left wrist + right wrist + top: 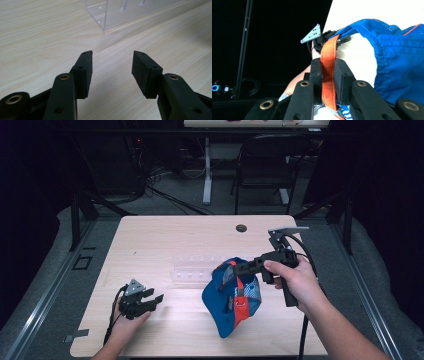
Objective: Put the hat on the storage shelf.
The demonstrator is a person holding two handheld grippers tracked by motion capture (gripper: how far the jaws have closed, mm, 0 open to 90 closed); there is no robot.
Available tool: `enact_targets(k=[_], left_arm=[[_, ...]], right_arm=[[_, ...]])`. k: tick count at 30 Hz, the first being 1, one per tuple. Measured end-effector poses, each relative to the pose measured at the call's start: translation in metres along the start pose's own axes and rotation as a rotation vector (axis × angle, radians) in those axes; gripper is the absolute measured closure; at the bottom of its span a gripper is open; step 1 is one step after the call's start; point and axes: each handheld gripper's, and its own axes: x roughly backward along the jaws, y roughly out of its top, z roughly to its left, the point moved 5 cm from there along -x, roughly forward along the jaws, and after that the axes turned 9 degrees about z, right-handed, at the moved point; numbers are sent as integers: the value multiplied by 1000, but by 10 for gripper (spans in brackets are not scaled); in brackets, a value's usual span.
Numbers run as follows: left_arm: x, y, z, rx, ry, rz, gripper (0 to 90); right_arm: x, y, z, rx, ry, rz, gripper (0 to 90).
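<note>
Your left gripper [112,72] sits low over the pale wood table [37,37], its two black jaws spread apart with bare tabletop between the pads [85,75]. Nothing lies in the gap. Ahead of the jaws, at the top of the view, stands a clear plastic rack [117,12], well apart from the pad tips; its near corner points toward you.

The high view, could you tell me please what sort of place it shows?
Probably a lab or recording workspace: a light wooden table ringed by dark curtains, loose cables on the carpeted floor, and a folding chair beside a desk leg behind it.
</note>
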Motion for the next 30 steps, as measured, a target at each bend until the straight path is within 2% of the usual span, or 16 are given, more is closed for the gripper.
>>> enact_targets(k=[6, 14, 30], left_arm=[[0, 0, 0, -1, -2, 4, 515], [0, 0, 0, -1, -2, 1, 515], [0, 1, -4, -9, -12, -3, 511]], right_arm=[[4, 10, 6, -6, 25, -34, 783], [5, 23, 15, -3, 24, -48, 783], [17, 54, 22, -8, 31, -134, 783]])
